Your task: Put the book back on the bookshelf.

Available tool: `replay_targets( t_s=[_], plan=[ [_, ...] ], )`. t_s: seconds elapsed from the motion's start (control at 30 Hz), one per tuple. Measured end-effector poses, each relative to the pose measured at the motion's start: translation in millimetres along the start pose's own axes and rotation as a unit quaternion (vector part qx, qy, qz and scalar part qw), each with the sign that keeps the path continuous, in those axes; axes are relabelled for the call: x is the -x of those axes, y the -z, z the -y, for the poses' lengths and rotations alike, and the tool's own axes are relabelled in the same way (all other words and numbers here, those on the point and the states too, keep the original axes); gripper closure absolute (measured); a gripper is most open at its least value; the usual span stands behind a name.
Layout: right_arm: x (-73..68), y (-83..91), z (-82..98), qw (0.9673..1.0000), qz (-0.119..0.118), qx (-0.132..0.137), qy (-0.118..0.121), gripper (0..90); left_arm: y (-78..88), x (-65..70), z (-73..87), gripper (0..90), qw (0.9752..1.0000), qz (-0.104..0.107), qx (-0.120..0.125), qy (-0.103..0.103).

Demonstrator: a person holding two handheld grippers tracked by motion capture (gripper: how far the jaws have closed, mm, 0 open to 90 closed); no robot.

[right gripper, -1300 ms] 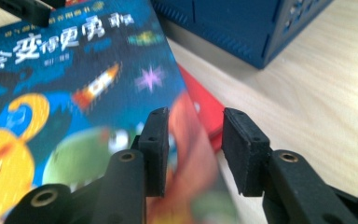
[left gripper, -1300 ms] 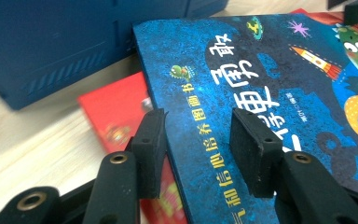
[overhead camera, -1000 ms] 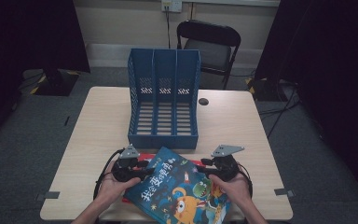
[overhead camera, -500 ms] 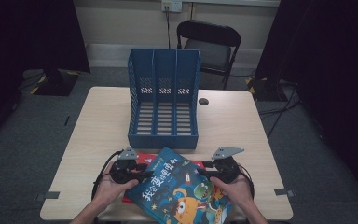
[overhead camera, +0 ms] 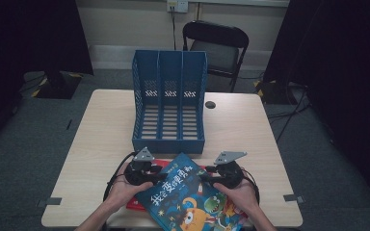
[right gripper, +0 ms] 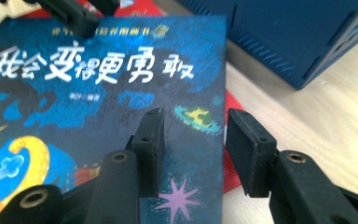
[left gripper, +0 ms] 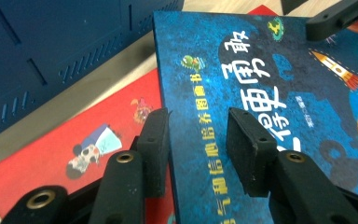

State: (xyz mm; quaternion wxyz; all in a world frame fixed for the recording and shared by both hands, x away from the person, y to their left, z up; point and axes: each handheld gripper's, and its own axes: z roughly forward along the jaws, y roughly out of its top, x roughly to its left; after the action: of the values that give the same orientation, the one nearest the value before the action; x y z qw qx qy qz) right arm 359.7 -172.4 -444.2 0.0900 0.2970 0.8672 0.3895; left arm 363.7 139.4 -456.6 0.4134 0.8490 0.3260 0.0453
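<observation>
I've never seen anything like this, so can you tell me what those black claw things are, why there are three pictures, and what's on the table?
The black claws are grippers, like big tweezers. A person holds one in each hand: the left gripper and the right gripper.

One picture comes from a camera up high, looking down on the table. The other two come from small cameras riding on the grippers, so you see each one's two black jaws poking up from the bottom.

On the table stands a blue file rack with three slots. In front of it lies a blue picture book on top of a red book.

Each gripper's jaws straddle one edge of the blue book. They are open, with gaps beside the pads, so the book is not squeezed. The left jaws have just been closing a little, the right ones opening.
</observation>
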Motion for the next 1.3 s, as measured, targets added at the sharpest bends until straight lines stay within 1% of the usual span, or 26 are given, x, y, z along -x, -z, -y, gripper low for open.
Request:
replay_targets(
  t_s=[0.03, 0.1, 0.17, 0.2, 0.27, 0.3, 0.33, 0.43, 0.6, 0.67, 0.77, 0.83, 0.9, 1.0, 1.03, 1.1, 1.17, 1.3],
  plan=[
    [-0.6, -1.7, 0.8, 1.0000, 0.001, -0.004, 0.002, 57.7, 1.4, -0.1, 1.3, 59.8, 1.0000, 0.002, -0.001, 0.003],
    [-0.3, -2.2, 2.1, 1.0000, -0.001, -0.002, -0.001, 58.0, 6.8, -1.9, 5.3, 58.9, 0.9998, 0.013, -0.009, 0.009],
    [0.3, -2.3, 2.9, 1.0000, -0.001, 0.000, -0.006, 58.2, 11.7, -3.1, 12.8, 57.8, 0.9996, 0.024, -0.002, 0.013],
    [0.5, -2.4, 3.4, 1.0000, -0.002, 0.001, -0.006, 58.4, 15.5, -3.8, 16.7, 56.9, 0.9995, 0.030, -0.003, 0.012],
    [0.7, -2.7, 3.9, 0.9999, -0.001, 0.002, -0.013, 59.2, 20.0, -3.9, 20.7, 55.2, 0.9996, 0.028, -0.004, 0.009],
    [0.7, -2.8, 3.7, 0.9999, -0.001, 0.002, -0.014, 59.4, 22.7, -3.5, 21.3, 55.2, 0.9996, 0.025, -0.011, 0.008],
    [1.1, -2.8, 3.5, 0.9999, -0.001, 0.001, -0.014, 60.0, 24.5, -2.6, 21.9, 55.0, 0.9996, 0.021, -0.014, 0.013],
    [2.2, -3.1, 3.8, 0.9998, -0.002, 0.004, -0.017, 61.0, 30.2, 0.1, 27.4, 55.0, 0.9997, 0.019, -0.015, 0.006],
    [1.8, -3.1, 3.8, 0.9998, -0.001, 0.004, -0.017, 61.0, 45.6, -2.0, 42.5, 54.4, 0.9998, 0.010, -0.009, 0.012],
    [1.0, -3.0, 3.8, 0.9998, 0.001, 0.004, -0.017, 61.1, 52.8, -2.3, 51.2, 51.1, 0.9999, 0.003, -0.002, 0.016],
    [0.5, -2.9, 3.7, 0.9998, 0.004, 0.004, -0.017, 61.0, 60.8, -1.4, 60.4, 50.7, 0.9998, -0.003, 0.005, 0.017],
    [0.9, -3.0, 3.6, 0.9998, 0.002, 0.004, -0.017, 61.0, 62.3, 0.3, 61.2, 49.6, 0.9998, -0.004, 0.001, 0.017],
    [1.1, -2.9, 3.6, 0.9998, 0.002, 0.003, -0.018, 61.0, 63.8, 2.7, 62.5, 47.2, 0.9999, 0.000, -0.004, 0.009],
    [0.3, -2.9, 3.7, 0.9998, 0.004, 0.005, -0.017, 61.0, 64.5, 3.6, 64.1, 44.7, 1.0000, -0.001, -0.004, -0.002],
    [0.5, -2.9, 3.7, 0.9998, 0.003, 0.005, -0.017, 60.9, 64.7, 3.9, 64.5, 43.8, 0.9999, -0.001, -0.005, -0.009],
    [0.7, -2.8, 3.8, 0.9998, 0.003, 0.005, -0.016, 60.9, 64.4, 4.1, 64.5, 43.7, 1.0000, -0.002, -0.004, -0.007],
    [0.3, -2.5, 3.8, 0.9999, 0.004, 0.005, -0.013, 60.8, 64.0, 5.5, 63.4, 43.6, 0.9999, -0.006, -0.009, -0.011],
    [0.4, -1.8, 4.1, 0.9999, 0.005, 0.004, -0.013, 60.8, 62.6, 3.5, 63.0, 44.0, 0.9999, -0.005, -0.005, -0.014]
  ],
)
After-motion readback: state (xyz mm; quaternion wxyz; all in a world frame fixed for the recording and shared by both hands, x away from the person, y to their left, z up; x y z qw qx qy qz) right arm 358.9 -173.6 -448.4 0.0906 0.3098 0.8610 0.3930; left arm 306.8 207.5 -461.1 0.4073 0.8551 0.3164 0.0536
